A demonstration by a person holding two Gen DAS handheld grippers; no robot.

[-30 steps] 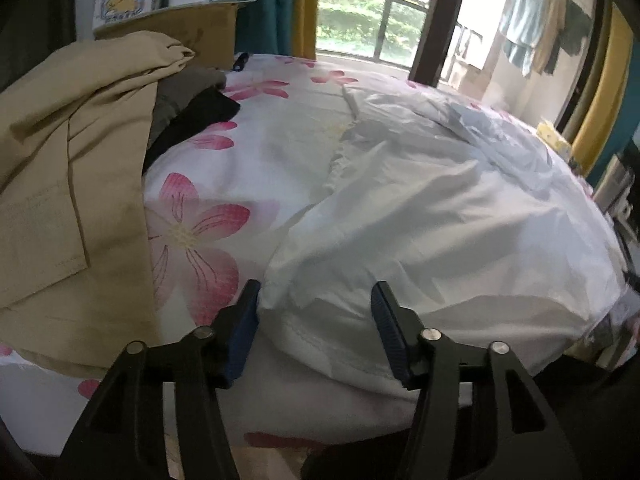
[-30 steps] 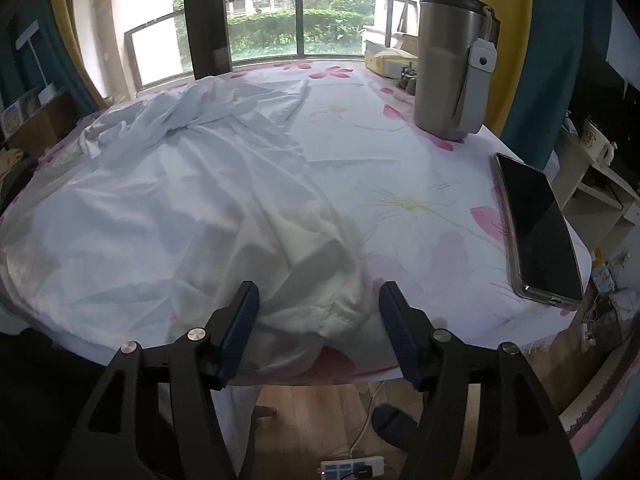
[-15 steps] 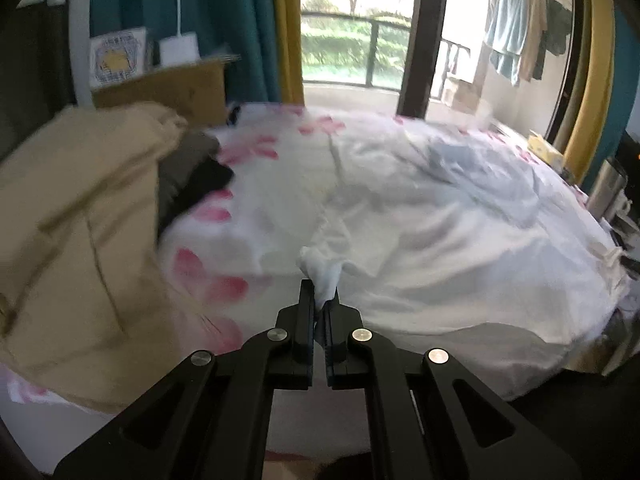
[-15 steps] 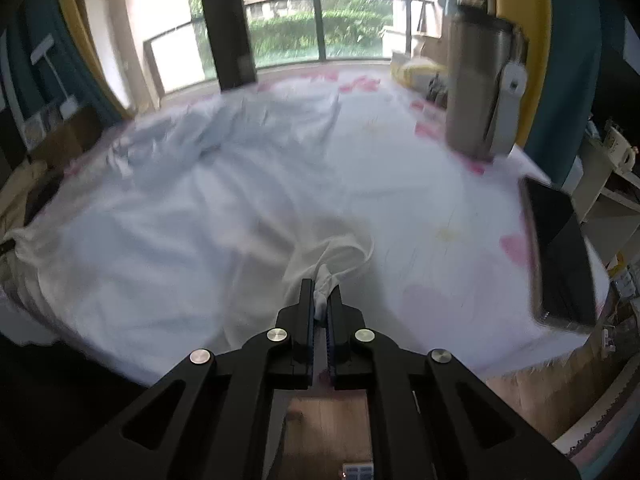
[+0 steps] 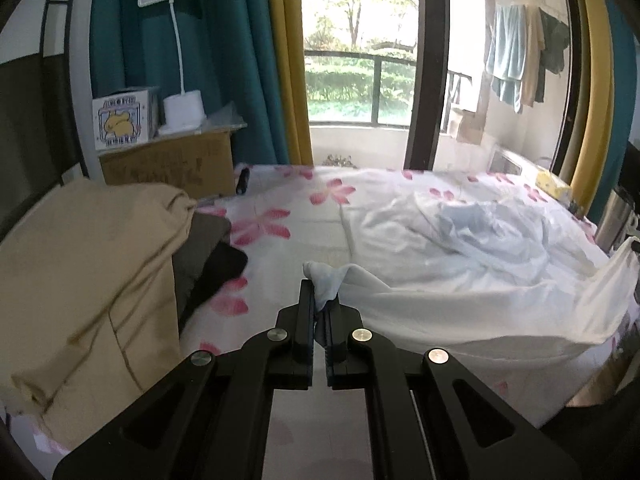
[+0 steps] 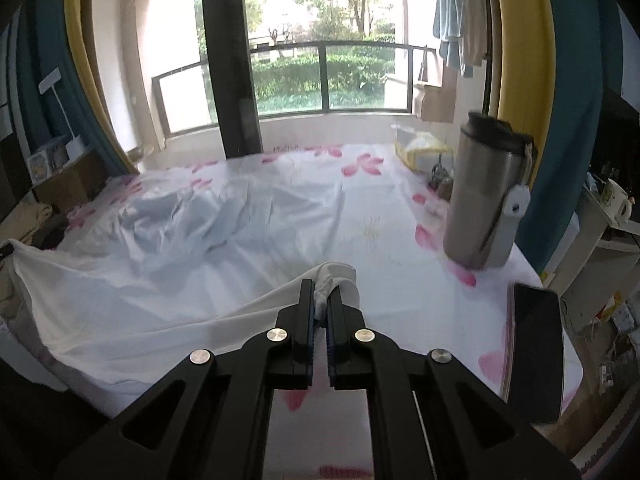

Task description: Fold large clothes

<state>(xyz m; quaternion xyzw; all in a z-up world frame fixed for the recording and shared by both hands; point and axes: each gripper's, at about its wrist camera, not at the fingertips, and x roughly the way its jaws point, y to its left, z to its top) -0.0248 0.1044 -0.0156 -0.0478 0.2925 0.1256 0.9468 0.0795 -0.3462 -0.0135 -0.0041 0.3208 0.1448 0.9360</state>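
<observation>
Along near edge of table point(image 5: 296, 240), left gripper point(image 5: 319, 300) clamping bunched corner of white garment point(image 5: 460, 280), jaws pressing tight on cloth. Right gripper point(image 6: 322, 300) pinching other near corner same way, hem sagging between two raised corners. Rest of garment lying crumpled across flowered tablecloth point(image 6: 372, 232). Pile of tan and dark clothes point(image 5: 88, 272) sitting at left edge. Steel tumbler point(image 6: 486, 200) standing near right edge, phone point(image 6: 534, 344) lying by near right corner.

Steel tumbler point(image 6: 486, 196) beside dark phone point(image 6: 534, 350)
</observation>
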